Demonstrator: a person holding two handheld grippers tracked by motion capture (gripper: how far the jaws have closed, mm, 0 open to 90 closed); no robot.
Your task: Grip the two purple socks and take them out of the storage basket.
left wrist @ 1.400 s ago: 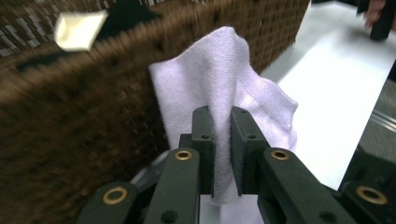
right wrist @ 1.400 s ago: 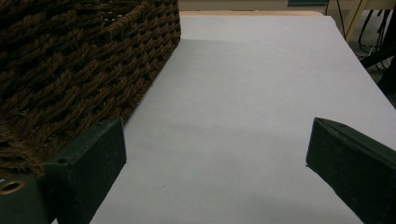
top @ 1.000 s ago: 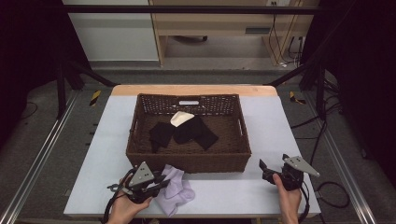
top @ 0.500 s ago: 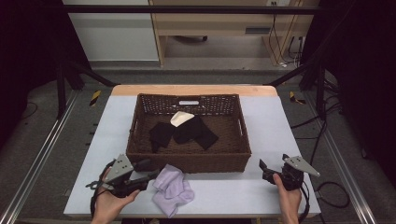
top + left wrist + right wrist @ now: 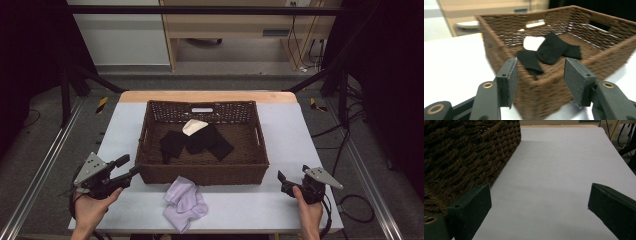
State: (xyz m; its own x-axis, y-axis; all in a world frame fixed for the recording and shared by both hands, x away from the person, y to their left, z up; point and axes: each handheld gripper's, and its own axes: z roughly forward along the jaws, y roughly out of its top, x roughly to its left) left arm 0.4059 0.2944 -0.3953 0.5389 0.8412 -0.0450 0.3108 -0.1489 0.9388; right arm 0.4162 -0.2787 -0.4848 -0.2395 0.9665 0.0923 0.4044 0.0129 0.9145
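From the high view you see the whole white table (image 5: 280, 150), with the big brown basket (image 5: 202, 172) in the middle of it. The basket is woven and bumpy, shaped like a box, with a handle hole in its far wall. In your left gripper view you look over the near corner into the basket and see the black socks (image 5: 549, 51) lying flat on a white cloth (image 5: 531, 42). Your right gripper view shows the rough weave up close, beside smooth bare table.

The purple cloth (image 5: 186, 204) is soft and crumpled. It lies on the table just in front of the basket, between your two hands.

Your left gripper (image 5: 127, 167) points at the basket's left front corner, jaws apart and holding nothing. Your right gripper (image 5: 283, 182) sits near the table's right front, jaws wide apart, empty too.
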